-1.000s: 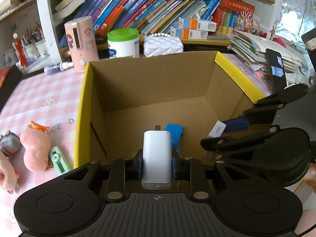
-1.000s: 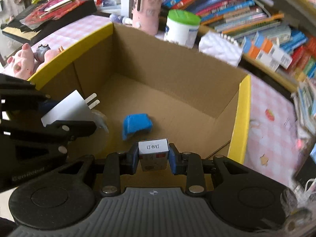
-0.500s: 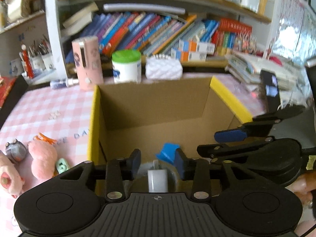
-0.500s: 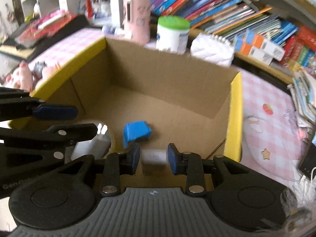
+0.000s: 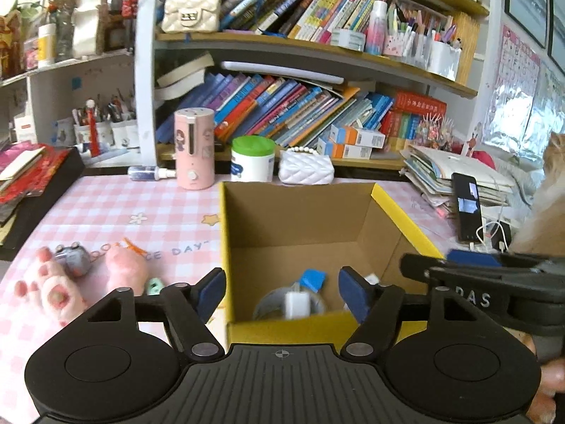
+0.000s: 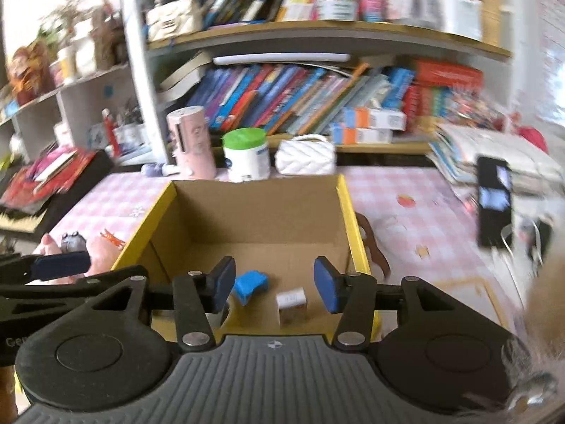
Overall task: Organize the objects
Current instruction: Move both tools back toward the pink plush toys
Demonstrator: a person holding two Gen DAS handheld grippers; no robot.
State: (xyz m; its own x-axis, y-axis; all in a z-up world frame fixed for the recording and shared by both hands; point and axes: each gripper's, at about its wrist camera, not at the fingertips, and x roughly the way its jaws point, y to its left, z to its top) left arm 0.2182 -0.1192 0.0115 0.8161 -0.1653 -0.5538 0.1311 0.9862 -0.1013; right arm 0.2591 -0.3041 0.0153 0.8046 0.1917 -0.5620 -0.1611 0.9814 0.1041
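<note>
- Background: pink checked tablecloth (image 5: 116, 208) under crowded bookshelves (image 5: 282, 102).
- Left wrist view: left gripper (image 5: 282, 291) released, empty, above the cardboard box (image 5: 406, 219). White charger (image 5: 295, 304) lies on the box floor beside a blue piece (image 5: 312, 279).
- Right wrist view: right gripper (image 6: 273, 279) released, empty. Staple box (image 6: 291, 305) stands on the floor; judged light, rigid; pinch its flat sides.
</note>
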